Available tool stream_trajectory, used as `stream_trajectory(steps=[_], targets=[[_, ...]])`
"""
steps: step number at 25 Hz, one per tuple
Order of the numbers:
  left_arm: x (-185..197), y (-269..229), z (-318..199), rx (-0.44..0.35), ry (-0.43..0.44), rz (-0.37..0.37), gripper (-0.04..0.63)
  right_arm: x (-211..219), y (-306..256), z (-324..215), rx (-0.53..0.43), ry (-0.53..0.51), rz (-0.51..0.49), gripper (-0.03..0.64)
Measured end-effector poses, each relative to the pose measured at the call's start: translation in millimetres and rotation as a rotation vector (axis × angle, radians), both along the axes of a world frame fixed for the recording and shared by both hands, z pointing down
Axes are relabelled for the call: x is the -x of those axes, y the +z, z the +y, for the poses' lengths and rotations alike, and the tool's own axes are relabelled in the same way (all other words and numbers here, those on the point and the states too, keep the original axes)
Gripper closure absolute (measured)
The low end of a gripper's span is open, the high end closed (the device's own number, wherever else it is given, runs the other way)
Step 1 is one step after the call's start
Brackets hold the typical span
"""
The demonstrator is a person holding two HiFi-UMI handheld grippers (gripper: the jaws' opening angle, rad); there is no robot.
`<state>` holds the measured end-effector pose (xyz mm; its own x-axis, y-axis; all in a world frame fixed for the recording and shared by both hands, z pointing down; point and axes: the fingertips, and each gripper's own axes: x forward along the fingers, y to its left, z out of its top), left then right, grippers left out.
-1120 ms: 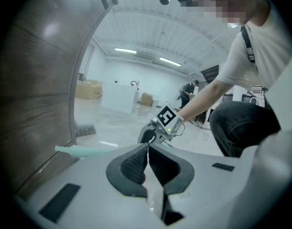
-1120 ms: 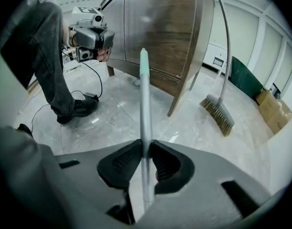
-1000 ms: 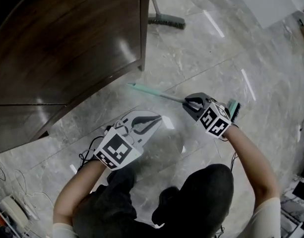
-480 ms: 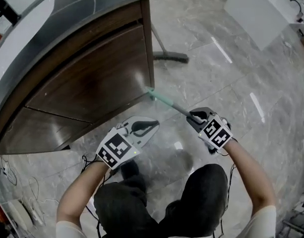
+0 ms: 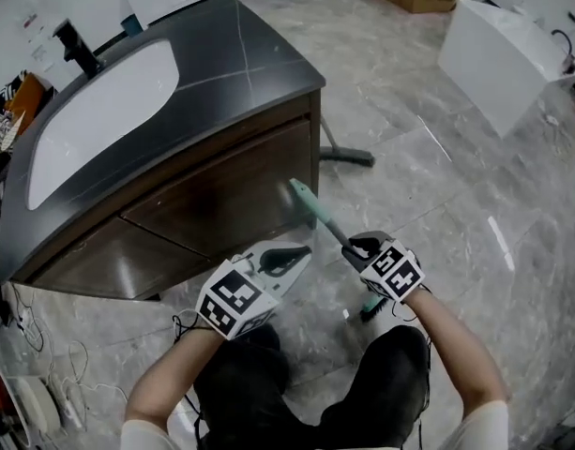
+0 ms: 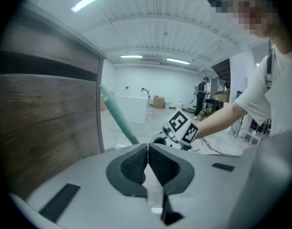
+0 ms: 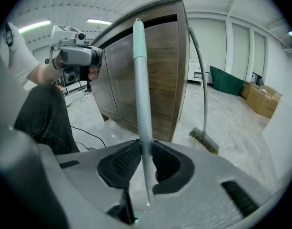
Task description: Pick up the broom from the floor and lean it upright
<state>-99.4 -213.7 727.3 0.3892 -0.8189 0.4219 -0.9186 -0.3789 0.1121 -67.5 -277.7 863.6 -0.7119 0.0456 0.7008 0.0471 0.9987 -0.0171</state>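
Head view shows the broom (image 5: 315, 209) raised from lying flat a second ago to a steep tilt beside the cabinet (image 5: 221, 204): pickup looks done, leaning remains. The right tool (image 5: 355, 247) clamps its teal handle, brush end below; the left tool (image 5: 304, 252), shut and empty, hovers just beside.

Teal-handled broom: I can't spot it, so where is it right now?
Head view, centre-right: the teal-handled broom is clamped in the right gripper, its handle tip slanting up toward the front corner of the dark wooden cabinet.
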Motion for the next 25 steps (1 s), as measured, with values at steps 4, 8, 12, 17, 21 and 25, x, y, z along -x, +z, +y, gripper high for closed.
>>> stream_trajectory(steps=[4,8,12,17,21,25], targets=[[-6,-21,3,-0.020,-0.027,0.020,0.584,21,-10,11,0.056,0.018,-0.001,0.537],[-1,-10,8,-0.043,-0.039,-0.017,0.584,38,-12,23,0.125,0.047,-0.003,0.535],[19,-9,10,-0.045,-0.100,0.021,0.584,57,-23,28,0.168,0.065,-0.020,0.535],[29,-3,11,-0.034,-0.131,0.099,0.584,77,-33,31,0.186,0.105,-0.033,0.537],[24,3,13,-0.025,-0.098,0.069,0.584,96,-22,25,0.163,0.154,-0.042,0.534],[21,5,12,-0.042,-0.084,0.012,0.584,103,-16,17,0.173,0.224,-0.092,0.522]])
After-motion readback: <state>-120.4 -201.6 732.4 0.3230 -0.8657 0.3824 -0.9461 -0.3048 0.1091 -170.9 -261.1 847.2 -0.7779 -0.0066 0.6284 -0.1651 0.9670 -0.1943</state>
